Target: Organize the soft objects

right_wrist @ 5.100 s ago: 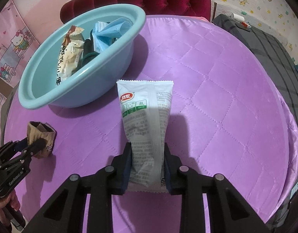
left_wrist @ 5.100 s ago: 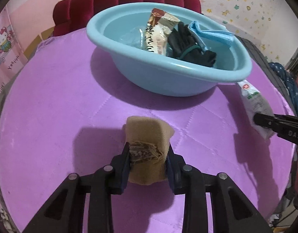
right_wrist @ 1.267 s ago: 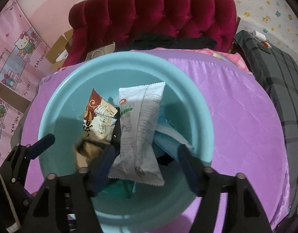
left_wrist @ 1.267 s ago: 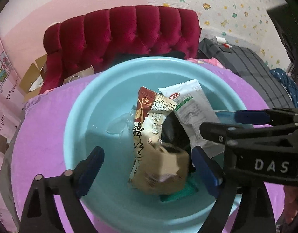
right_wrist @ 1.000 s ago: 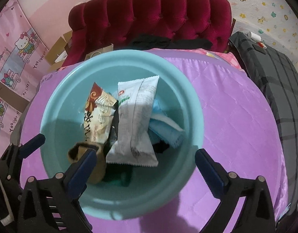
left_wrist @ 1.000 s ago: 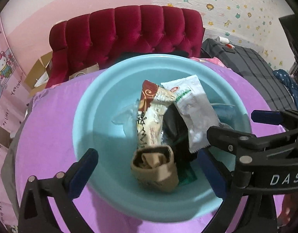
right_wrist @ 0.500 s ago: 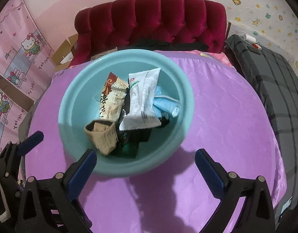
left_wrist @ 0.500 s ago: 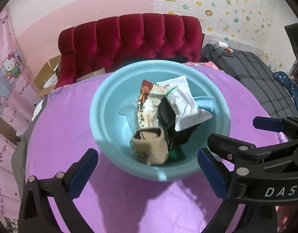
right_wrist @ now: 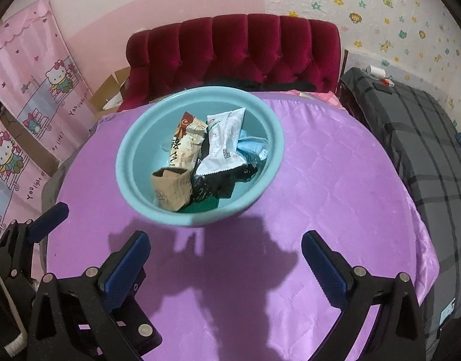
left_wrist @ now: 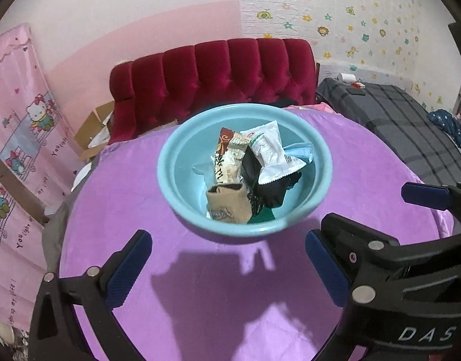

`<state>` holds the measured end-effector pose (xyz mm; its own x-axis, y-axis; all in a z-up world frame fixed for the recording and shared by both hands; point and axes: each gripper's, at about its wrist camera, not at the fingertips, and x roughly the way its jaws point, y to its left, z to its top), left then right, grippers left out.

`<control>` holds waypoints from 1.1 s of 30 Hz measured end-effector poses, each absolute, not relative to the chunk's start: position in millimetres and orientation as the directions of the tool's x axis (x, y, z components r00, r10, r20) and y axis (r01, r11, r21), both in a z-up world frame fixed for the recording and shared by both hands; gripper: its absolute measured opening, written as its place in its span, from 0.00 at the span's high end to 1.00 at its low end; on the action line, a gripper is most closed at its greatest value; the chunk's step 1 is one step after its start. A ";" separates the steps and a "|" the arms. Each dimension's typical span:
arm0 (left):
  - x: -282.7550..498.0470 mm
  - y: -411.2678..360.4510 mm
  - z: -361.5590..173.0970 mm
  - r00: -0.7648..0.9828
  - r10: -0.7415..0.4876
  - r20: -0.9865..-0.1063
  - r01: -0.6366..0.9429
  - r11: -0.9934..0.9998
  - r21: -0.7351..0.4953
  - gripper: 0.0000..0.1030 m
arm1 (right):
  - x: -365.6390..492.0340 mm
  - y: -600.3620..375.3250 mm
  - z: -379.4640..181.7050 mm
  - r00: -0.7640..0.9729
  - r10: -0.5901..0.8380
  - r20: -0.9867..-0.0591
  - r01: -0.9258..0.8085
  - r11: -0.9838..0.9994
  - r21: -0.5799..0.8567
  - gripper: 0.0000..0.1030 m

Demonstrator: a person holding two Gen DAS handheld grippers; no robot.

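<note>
Soft items are sitting piled in the basin, straight ahead of both empty, wide-open grippers, left gripper and right gripper about equally near.

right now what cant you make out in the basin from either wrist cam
- Black item: mostly under the white snack packet, both views; could be a glove.
- Green item: only a corner shows beneath the tan sock.
- Packet print: too small to read.
- Blue basin floor: largely covered by the pile.
</note>
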<state>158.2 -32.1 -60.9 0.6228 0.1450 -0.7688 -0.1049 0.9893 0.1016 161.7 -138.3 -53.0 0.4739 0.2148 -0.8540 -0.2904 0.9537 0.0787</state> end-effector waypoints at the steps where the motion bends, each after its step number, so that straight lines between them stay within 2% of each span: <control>1: 152.7 -33.2 -61.0 0.622 0.146 -0.769 -0.109 0.989 0.099 0.00 | 158.0 -138.6 -52.5 0.478 0.216 -0.851 -0.290 0.954 0.079 0.00; 19: 94.3 -44.0 -70.3 0.638 0.163 -0.753 -0.161 0.984 0.076 0.00 | 96.0 -149.4 -58.6 0.554 0.233 -0.799 -0.293 0.953 0.075 0.00; 33: 88.8 -46.8 -83.0 0.610 0.167 -0.775 -0.162 0.983 0.084 0.00 | 92.6 -152.0 -71.8 0.532 0.227 -0.816 -0.287 0.955 0.078 0.00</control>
<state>88.8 -46.8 -83.0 0.6098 0.1666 -0.7748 -0.1617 0.9832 0.0842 92.6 -152.0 -71.8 0.5318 0.2271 -0.8159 -0.2872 0.9546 0.0785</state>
